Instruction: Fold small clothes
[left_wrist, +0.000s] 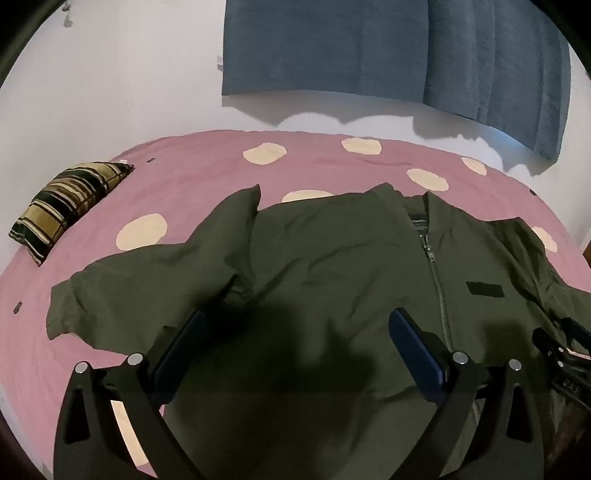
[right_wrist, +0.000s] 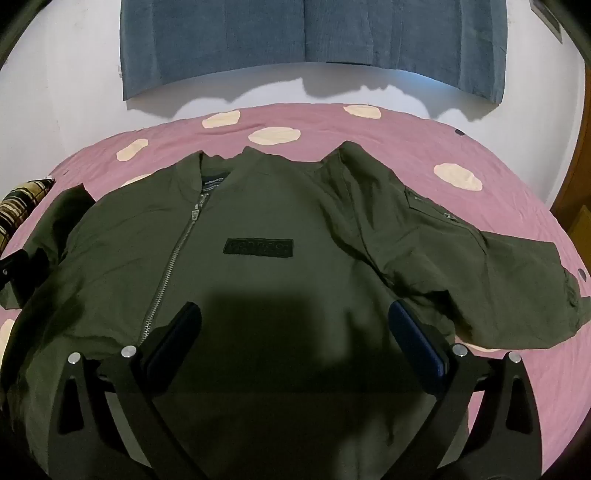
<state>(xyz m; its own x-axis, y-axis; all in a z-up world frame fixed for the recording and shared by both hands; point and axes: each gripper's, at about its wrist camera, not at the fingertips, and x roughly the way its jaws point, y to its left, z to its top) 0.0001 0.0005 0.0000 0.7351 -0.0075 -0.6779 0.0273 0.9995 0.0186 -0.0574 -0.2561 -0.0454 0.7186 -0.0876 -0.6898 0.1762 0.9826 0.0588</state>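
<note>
An olive green zip jacket (left_wrist: 332, 251) lies spread face up on a pink bed, collar toward the wall, both sleeves out to the sides. It also shows in the right wrist view (right_wrist: 280, 221) with its zip (right_wrist: 173, 258) and a dark chest patch (right_wrist: 258, 248). My left gripper (left_wrist: 295, 325) is open and empty above the jacket's left half, near the left sleeve (left_wrist: 122, 295). My right gripper (right_wrist: 293, 319) is open and empty above the jacket's right half, below the chest patch. The right gripper's body shows at the left view's right edge (left_wrist: 565, 354).
The pink bedspread (left_wrist: 184, 177) has cream spots. A striped black and tan pillow (left_wrist: 70, 203) lies at the bed's left side. A blue curtain (right_wrist: 295, 40) hangs on the white wall behind the bed. A wooden door frame (right_wrist: 576, 184) stands at the right.
</note>
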